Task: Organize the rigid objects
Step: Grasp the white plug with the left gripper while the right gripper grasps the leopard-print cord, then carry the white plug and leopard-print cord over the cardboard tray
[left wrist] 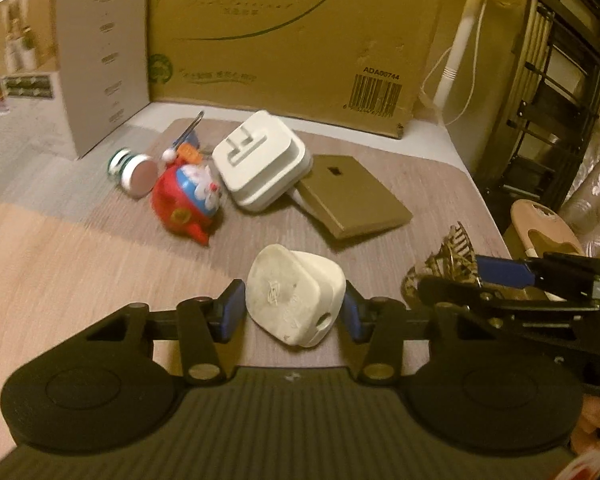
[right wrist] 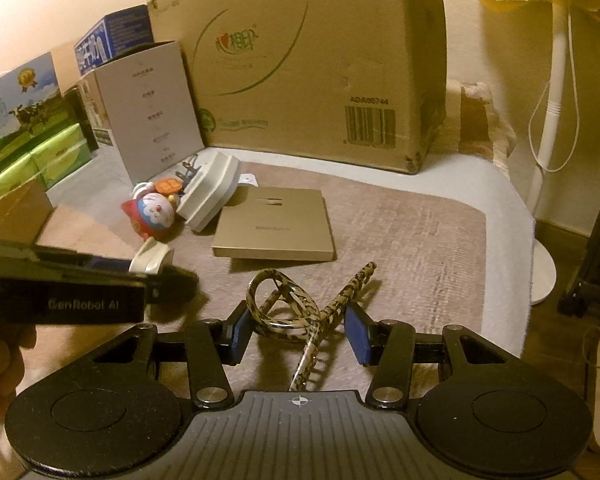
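The left gripper (left wrist: 295,311) is straddling a white plug (left wrist: 296,300) on the mat (left wrist: 400,256); its blue pads are sitting right against the plug's sides, though a firm clamp cannot be told. Beside it, right of the plug, the right gripper (right wrist: 298,330) is framing a leopard-print hair clip (right wrist: 296,304), the left pad touching the clip's ring and the right pad standing just clear of it.

Beyond the plug are lying one red-and-blue toy (left wrist: 188,204), one white charger (left wrist: 260,164), one flat tan box (left wrist: 352,200) and one small jar (left wrist: 134,170).

Only the left view is showing the plug's whole face and the jar; only the right view is showing the whole clip, the fan stand (right wrist: 548,140), a hand (right wrist: 0,364) on the left gripper and the green cartons (right wrist: 40,156). One big carton (right wrist: 300,60) is standing behind the mat.
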### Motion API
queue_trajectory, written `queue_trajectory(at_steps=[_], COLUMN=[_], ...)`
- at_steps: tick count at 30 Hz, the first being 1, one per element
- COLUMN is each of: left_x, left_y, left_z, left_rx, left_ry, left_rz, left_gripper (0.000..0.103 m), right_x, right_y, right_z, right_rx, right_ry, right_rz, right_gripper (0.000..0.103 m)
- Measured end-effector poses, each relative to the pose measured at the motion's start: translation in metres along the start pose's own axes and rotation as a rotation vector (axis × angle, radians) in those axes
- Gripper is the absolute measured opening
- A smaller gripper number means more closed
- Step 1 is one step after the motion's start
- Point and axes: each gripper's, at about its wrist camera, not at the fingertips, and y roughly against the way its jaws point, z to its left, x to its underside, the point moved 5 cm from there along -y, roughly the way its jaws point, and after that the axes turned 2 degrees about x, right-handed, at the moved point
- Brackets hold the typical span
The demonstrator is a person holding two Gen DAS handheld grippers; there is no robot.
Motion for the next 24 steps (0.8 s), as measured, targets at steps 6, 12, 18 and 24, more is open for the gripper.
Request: queue_trajectory(at_steps=[6, 12, 18, 24], left_x=[0.017, 0.030, 0.040, 0.053], left_y=[0.034, 0.075, 0.120, 0.162], left_z=[-0.001, 0.003, 0.009, 0.020], left_rx=[-0.022, -0.054, -0.091, -0.135], left_ry=[0.049, 0.100, 0.133, 0.165], left_rz=[-0.023, -0.051, -0.093, -0.124], left_gripper=[0.046, 0.046, 0.046, 0.046], right_x=[0.004, 0.009, 0.013, 0.015], right_y=[0.019, 0.043, 0.067, 0.086], right_z=[0.012, 0.027, 0.050, 0.077], right_rx=[-0.009, -0.022, -0.049, -0.092], right_ry=[0.024, 0.053, 0.086, 0.125], right_rz=[-0.008, -0.015, -0.024, -0.039], right_gripper=[0.050, 0.050, 0.050, 0.050])
